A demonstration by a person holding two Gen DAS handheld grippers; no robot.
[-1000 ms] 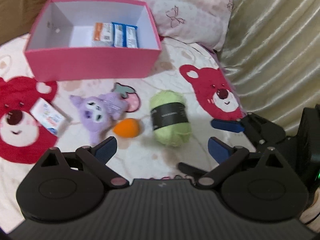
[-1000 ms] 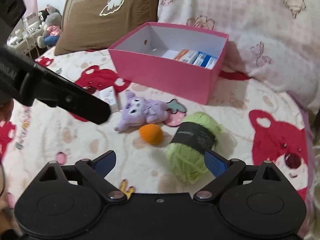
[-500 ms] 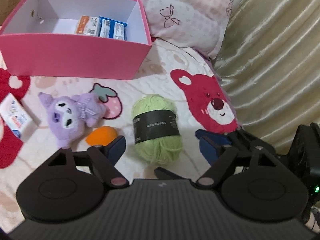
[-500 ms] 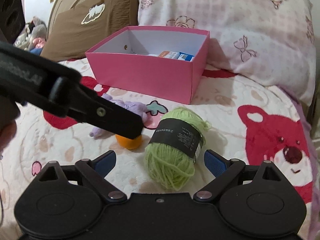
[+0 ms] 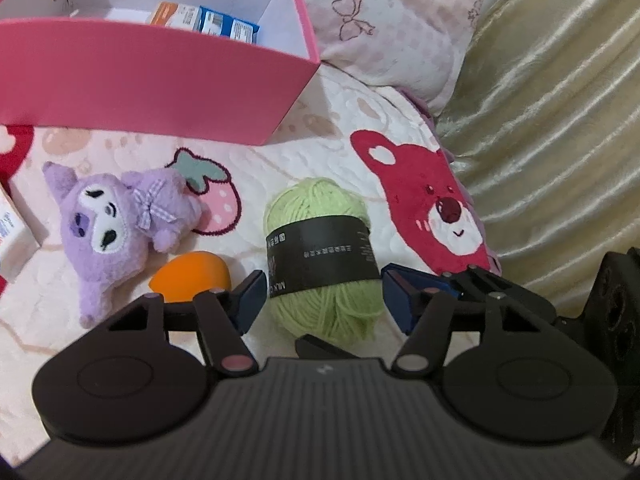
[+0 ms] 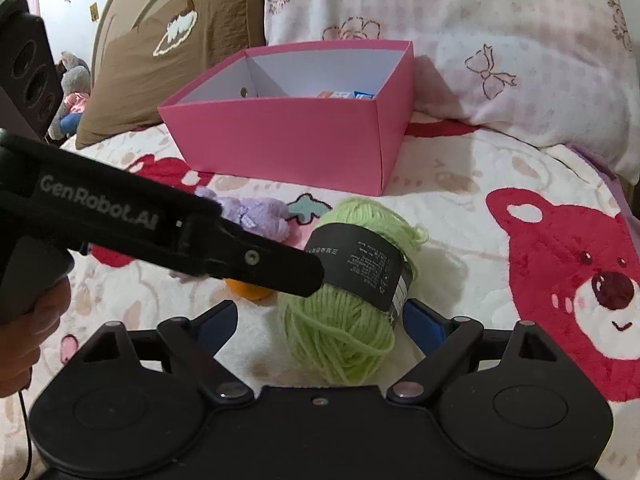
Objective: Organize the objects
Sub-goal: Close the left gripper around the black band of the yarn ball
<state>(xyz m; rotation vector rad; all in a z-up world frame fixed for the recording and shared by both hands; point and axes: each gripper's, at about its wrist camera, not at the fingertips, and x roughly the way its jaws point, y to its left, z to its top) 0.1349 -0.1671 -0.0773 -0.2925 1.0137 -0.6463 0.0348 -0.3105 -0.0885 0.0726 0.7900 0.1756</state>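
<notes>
- One ball of green yarn lies on the bed, in front of the pink box and right of the orange ball; a black paper band with small white print wraps its middle, and only the letters "MILK" at the band's edge can be made out.
- The left claw sits around the lower half of the yarn; its jaws have just been closing, the left blue pad touches or nearly touches the band, the right pad is just beside the wool with a slim gap, so the yarn is not yet clamped.
- The right claw also straddles the yarn from its own side, jaws wide and just narrowing slightly, pads clear of the wool: released.
- In the right wrist view the left tool's black arm crosses the frame, marked "GenRobot.AI", with a hand gripping its handle.
- One purple plush toy lies left of the yarn, the orange ball just below it.
- One small white carton sits at the left edge; its print is too cut off to read.
- The pink box is open, white inside, holding three small packets, orange-white and blue; text unreadable.
- The bed cover is cream with red bear faces and a strawberry.
- A pink floral pillow, a brown pillow and a gold curtain stand behind.
</notes>
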